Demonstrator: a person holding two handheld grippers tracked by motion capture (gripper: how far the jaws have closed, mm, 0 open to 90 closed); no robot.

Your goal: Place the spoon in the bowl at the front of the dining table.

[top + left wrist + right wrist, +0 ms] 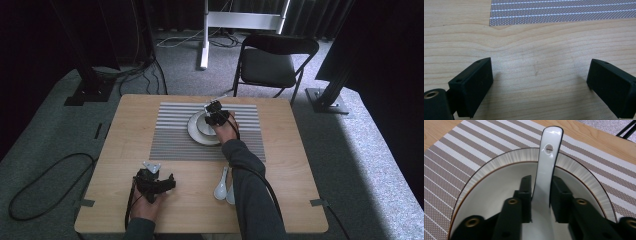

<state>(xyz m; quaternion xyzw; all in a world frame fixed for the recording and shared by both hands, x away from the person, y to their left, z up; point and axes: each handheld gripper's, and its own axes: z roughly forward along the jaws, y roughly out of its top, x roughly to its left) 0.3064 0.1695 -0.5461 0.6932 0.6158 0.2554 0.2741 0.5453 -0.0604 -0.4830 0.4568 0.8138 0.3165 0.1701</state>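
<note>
Spoon (546,177) handle points away over bowl (506,162) rim | right tongs (540,192) loosely straddle it | left tongs (539,82) open

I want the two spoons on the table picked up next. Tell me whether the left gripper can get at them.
Probably yes. The left gripper rests open on bare wood, and the two white spoons lie on the same stretch of table beside it. The right forearm lies right next to them and may crowd the approach.
</note>
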